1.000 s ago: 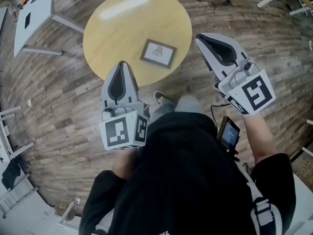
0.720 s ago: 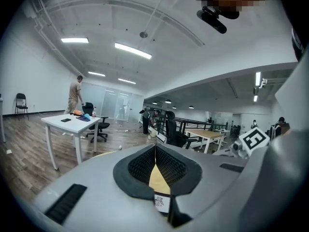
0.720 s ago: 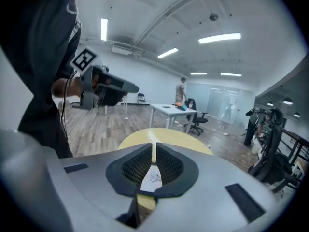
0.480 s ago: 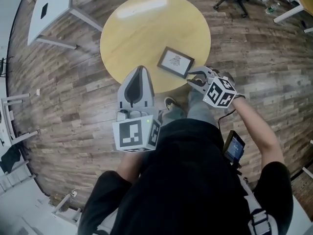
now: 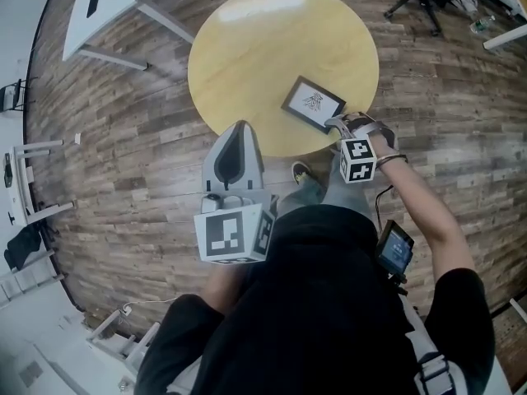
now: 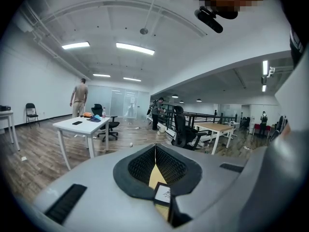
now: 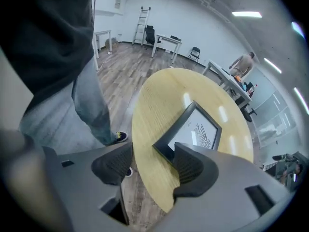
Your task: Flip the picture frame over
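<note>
My right tool [image 7: 147, 161] has just spread its jaws wide. The picture frame's [image 7: 198, 129] near corner shows between them, unpinched. The frame lies face up by the desk's [image 7: 154, 91] near edge. I judge it light, rigid and perhaps glazed, so I take the border, not the pane. My left tool [image 6: 154, 148] is pressed together and empty.

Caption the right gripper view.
Right gripper, jaws just opened, empty, at a corner of the face-up picture frame on round table.

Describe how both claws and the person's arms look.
The left claw and right claw are pale grey tapered shells with dark ribbed pads, each bearing a white cube with black square markers. The sleeves are short and black.
</note>
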